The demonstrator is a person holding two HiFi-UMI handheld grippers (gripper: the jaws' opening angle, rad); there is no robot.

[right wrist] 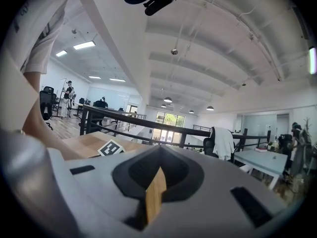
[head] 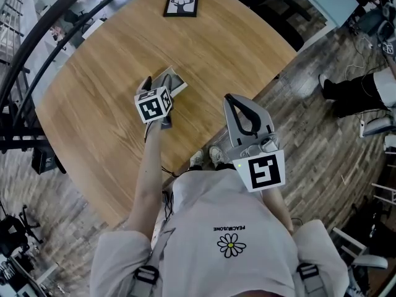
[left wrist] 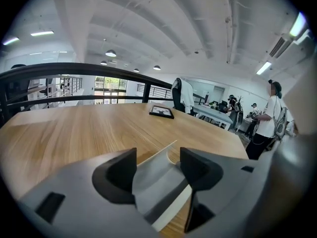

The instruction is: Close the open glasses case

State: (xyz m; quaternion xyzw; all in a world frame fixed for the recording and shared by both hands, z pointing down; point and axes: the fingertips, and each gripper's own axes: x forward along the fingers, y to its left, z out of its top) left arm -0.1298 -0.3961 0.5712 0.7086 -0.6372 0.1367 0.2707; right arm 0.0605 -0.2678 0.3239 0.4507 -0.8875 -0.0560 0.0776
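Note:
A grey glasses case (head: 171,79) lies open on the round wooden table (head: 216,48), its lid raised. My left gripper (head: 156,90) hovers just over it, the marker cube hiding part of the case. In the left gripper view the case's lid (left wrist: 154,185) stands up between the jaws of the left gripper (left wrist: 157,163), which is open. My right gripper (head: 231,98) is off to the right near the table's front edge, apart from the case. In its own view the right gripper (right wrist: 157,168) is shut with nothing in it.
A framed deer picture (head: 181,3) lies at the table's far side, also visible as the picture (left wrist: 161,111) ahead of the left gripper. A black railing (left wrist: 74,69) curves behind the table. A standing person (left wrist: 270,115) and desks are on the right.

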